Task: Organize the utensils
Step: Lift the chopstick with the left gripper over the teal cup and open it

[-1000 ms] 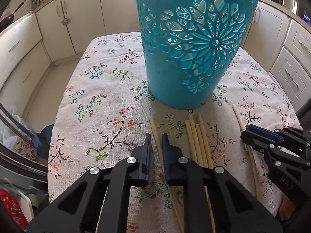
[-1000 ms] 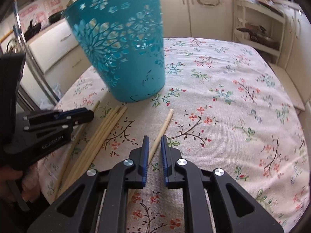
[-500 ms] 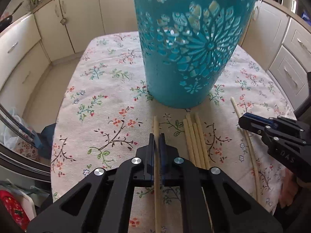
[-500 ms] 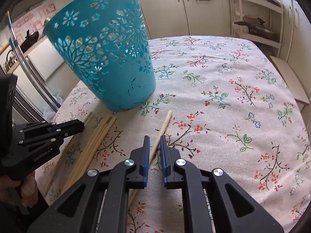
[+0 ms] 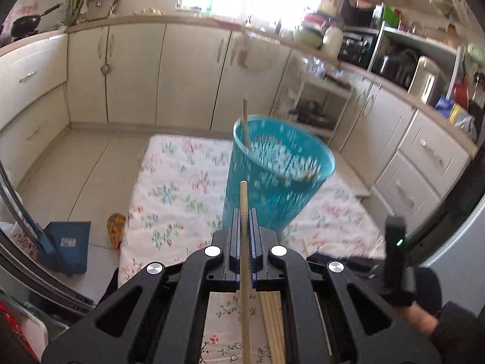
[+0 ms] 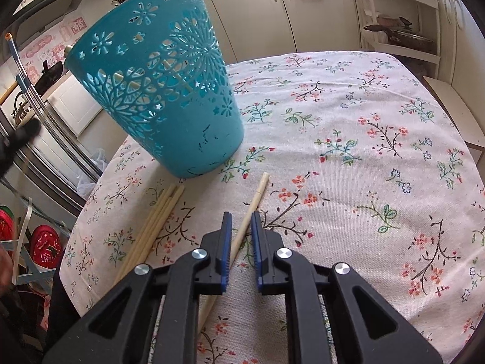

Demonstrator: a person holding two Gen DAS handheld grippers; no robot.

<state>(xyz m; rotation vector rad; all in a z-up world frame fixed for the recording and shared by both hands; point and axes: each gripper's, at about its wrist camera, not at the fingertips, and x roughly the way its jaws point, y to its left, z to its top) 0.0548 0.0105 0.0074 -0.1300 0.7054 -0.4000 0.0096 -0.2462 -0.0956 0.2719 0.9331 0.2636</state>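
My left gripper is shut on a pale wooden chopstick and holds it up in the air, pointing at the teal cut-out basket below and ahead. Another chopstick leans inside that basket, its end above the rim. My right gripper sits low over the table with its jaws opening. A single chopstick lies on the cloth between them, and the pads do not press on it. A bundle of chopsticks lies to its left, near the basket.
The table carries a floral cloth, and its near left edge drops off close to the bundle. Cream kitchen cabinets ring the room. A blue bag lies on the floor. A person's gloved hand is at the lower right.
My left gripper shut on a chopstick on the table and has lifted it high, so the basket's open top now shows. My right gripper shifted slightly along its chopstick.
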